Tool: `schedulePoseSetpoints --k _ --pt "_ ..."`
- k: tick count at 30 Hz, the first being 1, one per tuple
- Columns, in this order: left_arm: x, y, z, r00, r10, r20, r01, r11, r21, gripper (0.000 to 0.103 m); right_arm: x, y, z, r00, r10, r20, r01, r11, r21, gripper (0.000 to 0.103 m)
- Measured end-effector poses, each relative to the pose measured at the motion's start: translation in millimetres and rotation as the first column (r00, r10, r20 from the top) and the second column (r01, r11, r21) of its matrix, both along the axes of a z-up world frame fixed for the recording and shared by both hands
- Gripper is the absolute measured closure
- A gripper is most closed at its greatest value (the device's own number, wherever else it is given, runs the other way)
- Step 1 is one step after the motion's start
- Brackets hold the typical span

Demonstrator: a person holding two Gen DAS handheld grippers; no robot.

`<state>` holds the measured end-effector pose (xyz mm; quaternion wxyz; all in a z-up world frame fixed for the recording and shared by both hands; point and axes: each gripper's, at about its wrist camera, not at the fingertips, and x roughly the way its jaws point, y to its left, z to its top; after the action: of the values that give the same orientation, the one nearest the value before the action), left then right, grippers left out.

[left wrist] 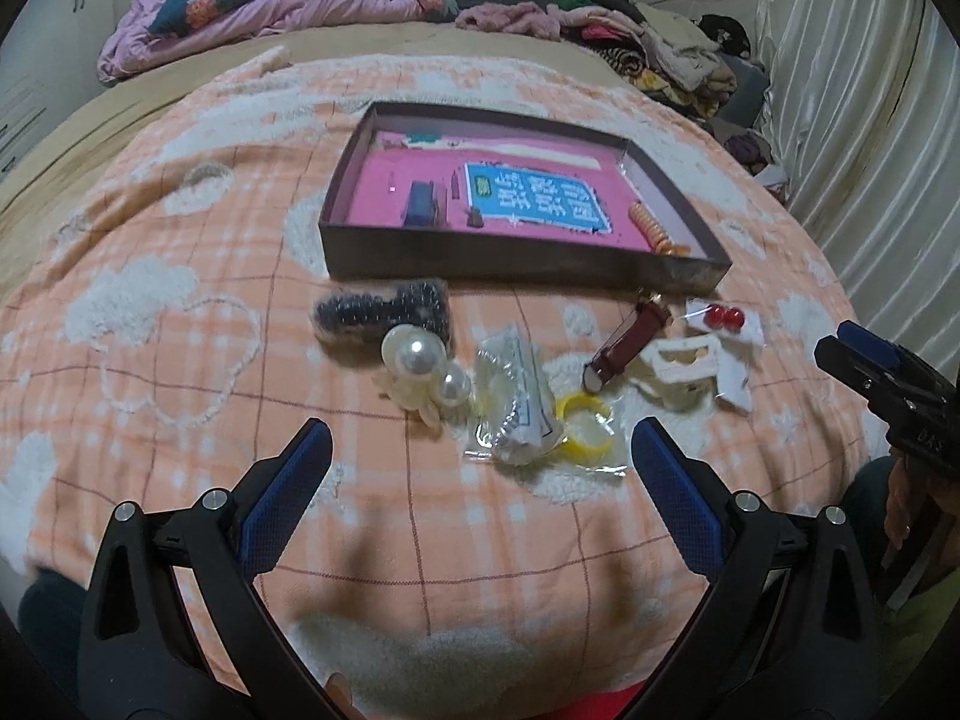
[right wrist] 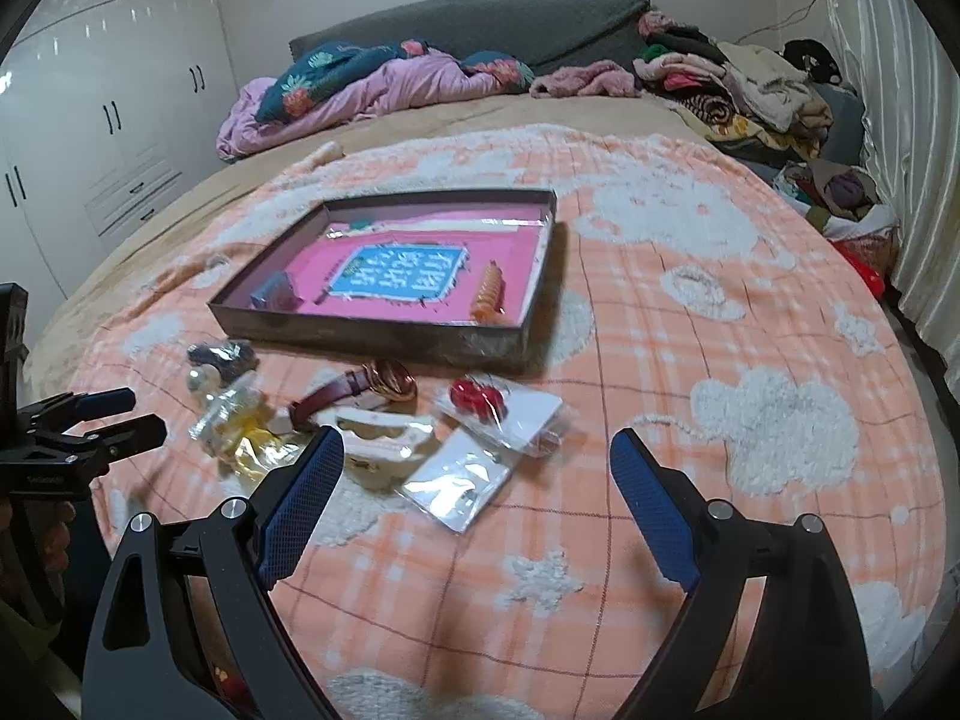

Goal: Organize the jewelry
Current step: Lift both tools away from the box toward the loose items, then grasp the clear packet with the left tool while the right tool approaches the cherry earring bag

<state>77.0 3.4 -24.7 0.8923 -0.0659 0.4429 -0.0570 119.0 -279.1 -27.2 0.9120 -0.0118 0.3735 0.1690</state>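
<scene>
Blue card [left wrist: 536, 197] text in box [left wrist: 522, 267] too blurred to read; bagged bits [right wrist: 456, 489] too small to ID.

Indoor light is soft and even, rather warm. Both fisheye views bend hard at the edges, with black corners. The blanket [left wrist: 180, 300] carries a dim shadow low in each view. The box [left wrist: 522, 264] and small items look slightly smeared. Glare shines on the wardrobe [right wrist: 120, 90] doors and curtain [left wrist: 852, 120].

The blanket [left wrist: 180, 420] is peach plaid with white clouds; the box [left wrist: 516, 264] is dark, lined pink.
</scene>
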Motion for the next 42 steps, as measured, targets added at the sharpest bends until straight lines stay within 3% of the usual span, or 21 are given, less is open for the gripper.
schedulePoseSetpoints --k 4,6,11,16,21,24,25,31,33,34,37,42 --pt "5 0 -10 1.0 -0.003 -0.023 0.003 1.0 -0.009 0.01 5 -1 -10 1.0 -0.004 -0.02 0.004 1.0 -0.004 0.013" --pt "8 -1 -17 0.999 -0.007 -0.042 0.007 1.0 -0.015 0.014 7 -1 -14 1.0 -0.006 -0.027 0.006 1.0 -0.007 0.013" --pt "16 -5 -29 0.997 -0.023 -0.07 0.021 0.999 -0.026 0.036 16 -1 -26 0.999 -0.013 -0.048 0.012 1.0 -0.012 0.013" --pt "26 -10 -38 0.996 -0.037 -0.085 0.033 0.998 -0.05 0.042 29 -1 -39 0.997 -0.018 -0.076 0.017 1.0 -0.01 0.013" --pt "35 -9 -42 0.997 -0.034 -0.076 0.028 0.996 -0.082 0.055 46 -3 -47 0.994 -0.035 -0.102 0.037 0.999 0.014 0.013" --pt "38 -12 -40 0.997 -0.05 -0.055 0.045 0.995 -0.091 0.072 62 -5 -55 0.99 -0.049 -0.133 0.051 0.999 0.019 0.013" --pt "38 -14 -38 0.998 -0.044 -0.044 0.042 0.997 -0.062 0.078 66 -5 -57 0.988 -0.052 -0.143 0.055 0.998 0.021 0.013" --pt "33 -7 -31 0.999 -0.044 -0.017 0.043 0.998 -0.052 0.083 85 0 -64 0.988 -0.033 -0.152 0.033 0.999 -0.001 0.012" --pt "31 -4 -27 0.999 -0.042 -0.008 0.042 0.997 -0.061 0.083 87 5 -64 0.99 -0.013 -0.137 0.012 1.0 -0.01 0.017" --pt "30 -2 -24 0.999 -0.041 0.0 0.041 0.997 -0.068 0.083 87 6 -63 0.992 -0.002 -0.127 0.001 1.0 -0.008 0.029" --pt "26 0 -16 0.999 -0.036 0.02 0.038 0.997 -0.069 0.083 81 12 -60 0.993 0.042 -0.107 -0.044 0.999 -0.02 0.046" --pt "22 7 -6 0.999 -0.025 0.034 0.028 0.996 -0.086 0.083 67 9 -51 0.996 0.05 -0.077 -0.051 0.999 -0.007 0.048"
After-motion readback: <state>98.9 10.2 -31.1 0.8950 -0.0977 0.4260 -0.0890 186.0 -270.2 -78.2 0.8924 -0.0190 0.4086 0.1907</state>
